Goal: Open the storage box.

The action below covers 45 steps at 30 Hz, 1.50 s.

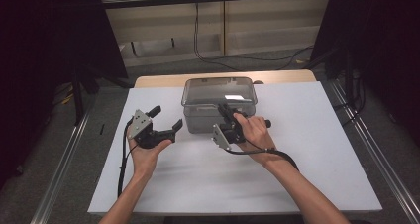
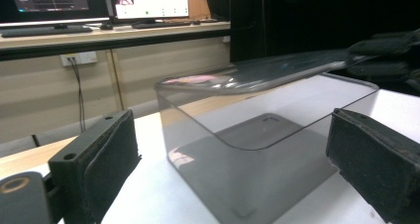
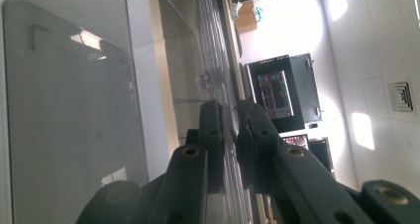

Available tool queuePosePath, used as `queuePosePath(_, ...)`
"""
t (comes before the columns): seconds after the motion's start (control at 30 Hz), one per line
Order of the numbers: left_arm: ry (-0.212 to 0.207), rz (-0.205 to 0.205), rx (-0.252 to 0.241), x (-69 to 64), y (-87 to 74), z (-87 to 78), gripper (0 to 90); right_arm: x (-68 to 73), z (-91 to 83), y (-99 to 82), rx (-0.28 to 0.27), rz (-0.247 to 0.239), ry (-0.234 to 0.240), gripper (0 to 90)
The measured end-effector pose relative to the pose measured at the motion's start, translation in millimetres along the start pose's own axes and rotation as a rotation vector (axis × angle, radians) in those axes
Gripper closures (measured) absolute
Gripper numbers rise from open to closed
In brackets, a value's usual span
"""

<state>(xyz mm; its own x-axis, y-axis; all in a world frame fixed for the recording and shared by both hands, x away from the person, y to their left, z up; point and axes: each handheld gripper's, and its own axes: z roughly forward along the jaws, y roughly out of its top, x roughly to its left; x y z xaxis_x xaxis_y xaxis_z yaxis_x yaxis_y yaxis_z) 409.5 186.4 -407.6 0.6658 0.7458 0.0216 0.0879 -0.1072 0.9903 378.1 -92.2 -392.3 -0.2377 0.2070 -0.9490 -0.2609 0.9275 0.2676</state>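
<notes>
A clear grey plastic box [image 1: 198, 116] stands at the middle back of the white table [image 1: 297, 149]. Its lid [image 1: 218, 90] lies on top; in the left gripper view the lid [image 2: 257, 74] tilts, lifted off the rim on the side towards my right gripper [image 2: 386, 55]. My right gripper [image 1: 224, 109] is shut on the lid's front edge, and its jaws [image 3: 230, 130] pinch the thin lid [image 3: 218, 60] beside the box wall [image 3: 69, 110]. To the box's left, my left gripper [image 1: 167, 118] is open and apart from the box. The box [image 2: 257, 149] stands beyond its spread jaws [image 2: 237, 157].
A wooden strip [image 1: 158, 80] runs along the table's back edge. Metal rails [image 1: 64, 159] flank the table on both sides, and cables [image 1: 233, 58] lie on the floor behind it. A desk with monitors [image 2: 99, 1] stands farther off.
</notes>
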Motion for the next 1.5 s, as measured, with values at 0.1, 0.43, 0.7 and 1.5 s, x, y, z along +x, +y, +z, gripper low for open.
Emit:
queuePosePath(0.1, 0.008, 0.018, -0.011, 2.8, -0.3, 5.8, 6.1, -0.5, 0.4, 0.6, 0.000, -0.007, 0.001, 80.8)
queuePosePath(0.43, -0.014, 0.029, 0.007, 6.3, 3.8, 28.5, 9.2, -4.3, 1.0, 2.0, 0.005, -0.001, -0.007, 81.0)
queuePosePath(0.7, 0.001, 0.009, 0.015, 14.5, 2.7, 38.9, 13.2, -5.3, 0.9, 2.2, 0.011, 0.005, -0.007, 80.9)
queuePosePath(1.5, -0.023, 0.067, 0.049, 9.8, 10.8, 62.2, 22.9, -5.0, 2.1, 0.5, -0.003, 0.026, 0.017, 72.6)
